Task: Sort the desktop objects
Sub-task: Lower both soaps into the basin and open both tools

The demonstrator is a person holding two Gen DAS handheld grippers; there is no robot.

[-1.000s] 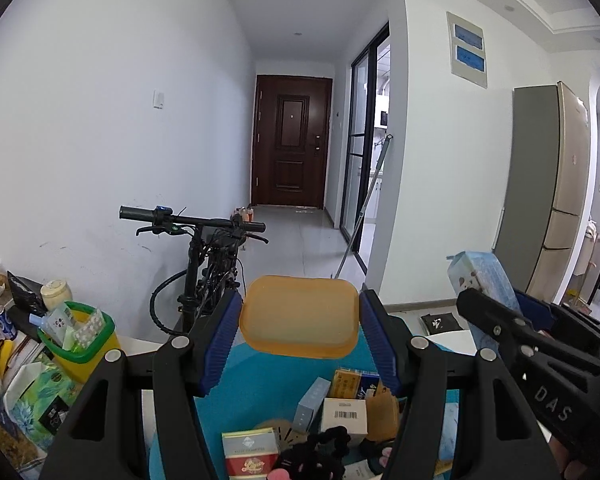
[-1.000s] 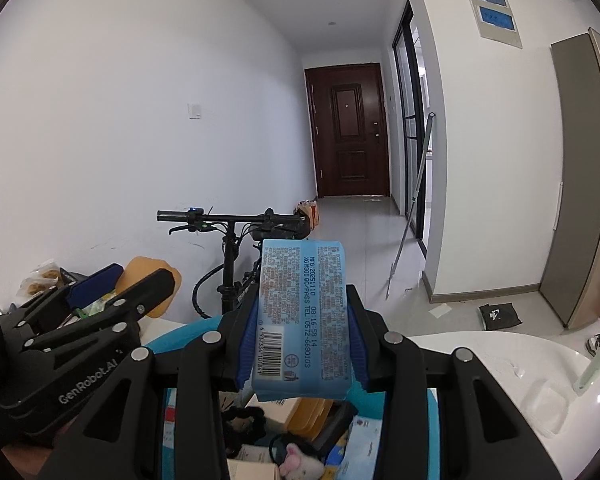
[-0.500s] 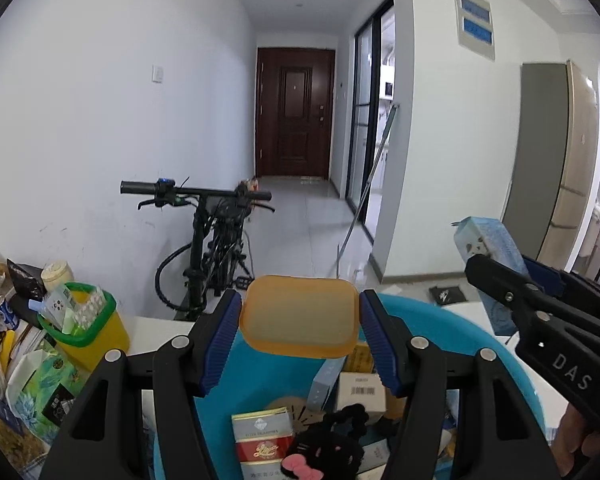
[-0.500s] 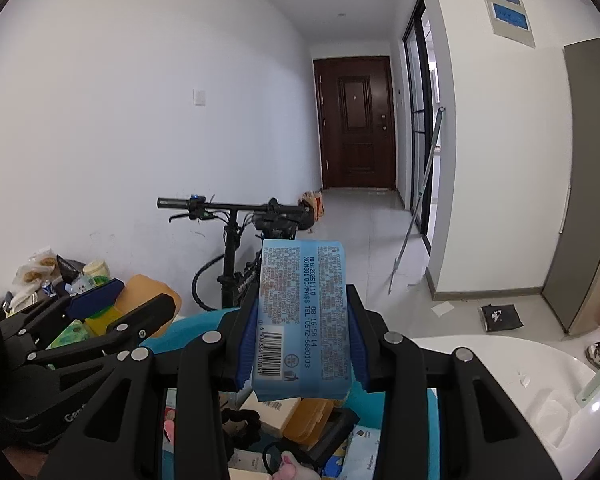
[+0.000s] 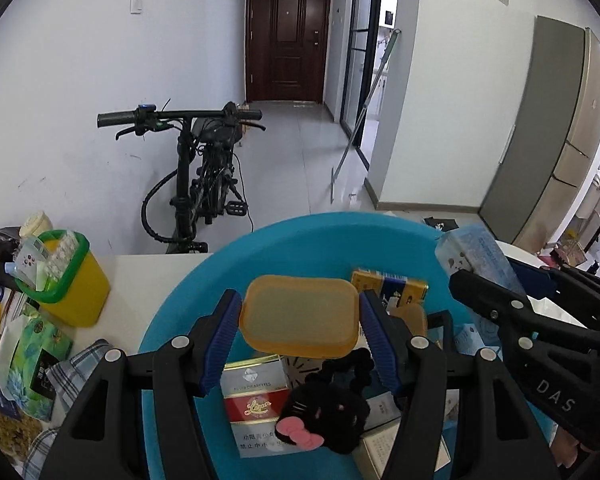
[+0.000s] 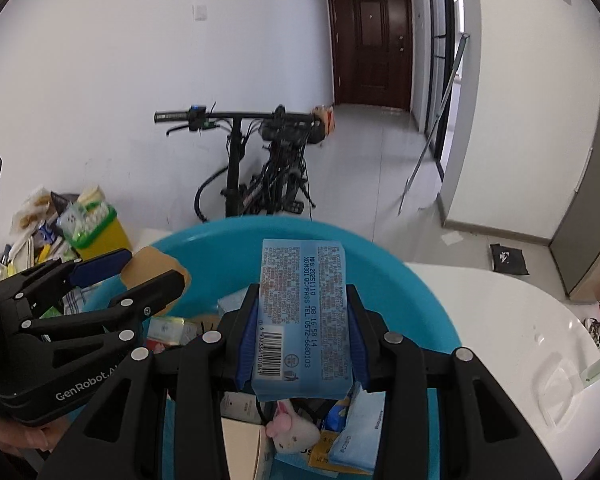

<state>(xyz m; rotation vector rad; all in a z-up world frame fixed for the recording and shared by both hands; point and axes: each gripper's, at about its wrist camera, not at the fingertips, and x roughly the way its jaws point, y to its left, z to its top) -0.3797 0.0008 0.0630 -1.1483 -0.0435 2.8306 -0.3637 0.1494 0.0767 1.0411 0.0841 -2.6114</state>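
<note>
Left wrist view looks down over the left gripper (image 5: 300, 316), whose blue pads stand about half open and press on both ends of an orange lid (image 5: 299, 316); the lid hangs above the blue basin (image 5: 204, 280), which is crowded with a red and white cigarette pack (image 5: 256, 400), a black plush toy (image 5: 328, 412) and a yellow and blue pack (image 5: 388, 288); right wrist view shows the right gripper (image 6: 302, 344) drawn close, its pads clamped on the long sides of a blue tissue pack (image 6: 302, 316), also over the basin, with a pink and white plush (image 6: 292, 428) below it. Both items look ready to be set down among the rest, so I judge the step in hand to be the placing; to do it well, lower each hand until its item rests on the pile before letting the pads part, since a drop from height may bounce the light lid off the heap or over the rim; the grippers sit near each other, so release one at a time and lift straight up; pick a flat spot, as the lid could slide off the plush; keep clear of the yellow bin (image 5: 76, 292) at the left.
</note>
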